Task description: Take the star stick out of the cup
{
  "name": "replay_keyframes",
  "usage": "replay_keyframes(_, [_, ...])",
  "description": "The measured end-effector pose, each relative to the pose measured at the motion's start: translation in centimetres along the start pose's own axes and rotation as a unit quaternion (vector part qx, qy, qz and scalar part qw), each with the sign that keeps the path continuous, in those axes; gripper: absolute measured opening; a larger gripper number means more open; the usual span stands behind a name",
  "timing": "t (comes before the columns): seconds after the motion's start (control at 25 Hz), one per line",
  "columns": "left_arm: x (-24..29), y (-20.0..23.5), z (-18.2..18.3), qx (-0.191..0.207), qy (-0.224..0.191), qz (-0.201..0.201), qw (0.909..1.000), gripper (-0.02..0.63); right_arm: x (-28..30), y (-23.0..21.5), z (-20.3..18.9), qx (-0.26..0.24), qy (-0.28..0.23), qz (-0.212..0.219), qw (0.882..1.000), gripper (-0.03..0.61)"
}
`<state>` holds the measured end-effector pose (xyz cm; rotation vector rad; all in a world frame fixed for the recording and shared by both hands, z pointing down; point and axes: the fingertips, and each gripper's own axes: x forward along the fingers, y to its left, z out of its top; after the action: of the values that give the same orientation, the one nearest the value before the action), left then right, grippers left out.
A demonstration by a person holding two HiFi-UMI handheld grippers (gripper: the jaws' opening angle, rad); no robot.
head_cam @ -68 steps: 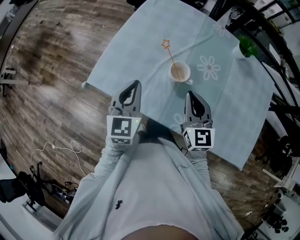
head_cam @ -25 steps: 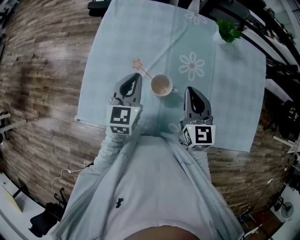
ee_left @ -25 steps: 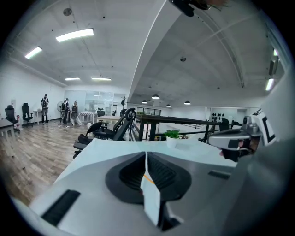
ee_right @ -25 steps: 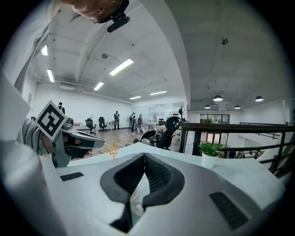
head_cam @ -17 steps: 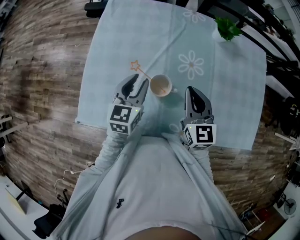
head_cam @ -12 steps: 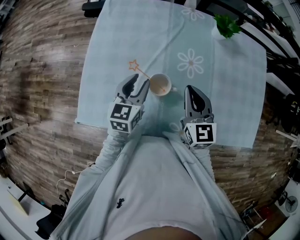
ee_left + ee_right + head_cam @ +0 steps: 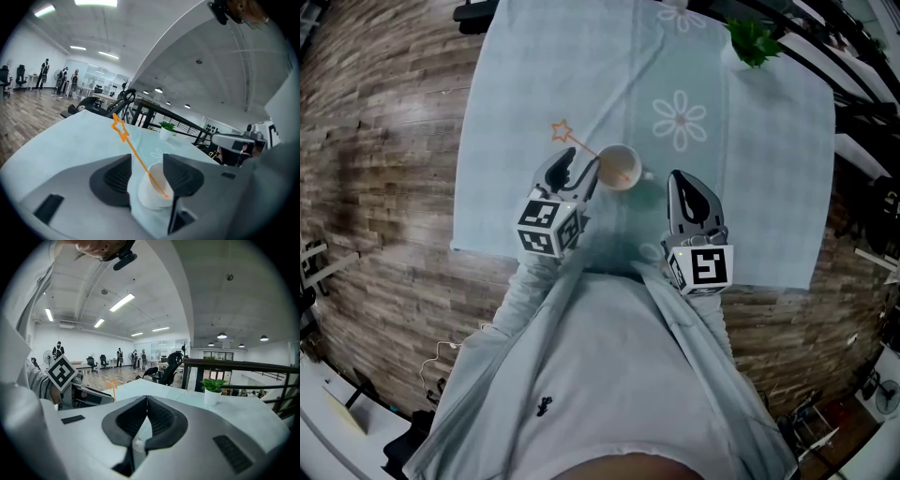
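Note:
A white cup [image 7: 617, 169] stands on the pale blue tablecloth [image 7: 516, 84]. An orange star stick [image 7: 561, 130] leans out of it toward the far left. My left gripper [image 7: 577, 171] sits just left of the cup, and its jaws are opening. In the left gripper view the cup [image 7: 149, 193] and the stick [image 7: 120, 128] show in the gap ahead of the left gripper [image 7: 147, 174], and neither pad touches them. My right gripper [image 7: 680, 180] hovers right of the cup, shut and empty. The right gripper view shows its jaws [image 7: 146, 401] closed and the star [image 7: 112, 385] beyond.
A small potted plant [image 7: 752, 39] stands at the table's far right corner. Flower prints [image 7: 679, 120] mark the cloth. Wooden floor [image 7: 375, 141] surrounds the table, whose near edge lies just under both grippers. Office chairs and people stand far off.
The left gripper's jaws have gone from shut to wide apart, and it has edged closer to the cup. The right gripper has stayed shut in place.

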<state>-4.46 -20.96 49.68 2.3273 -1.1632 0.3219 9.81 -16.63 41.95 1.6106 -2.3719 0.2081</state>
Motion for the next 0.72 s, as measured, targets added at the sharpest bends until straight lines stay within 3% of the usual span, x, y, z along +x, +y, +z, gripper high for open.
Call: replay_keyframes(0.72, [2.2,1.4,-1.2,-0.042,0.000,0.005,0.9991,0.189,-0.2,0.1,-1.9,0.009,0.019,-0.014,1.000,0.015])
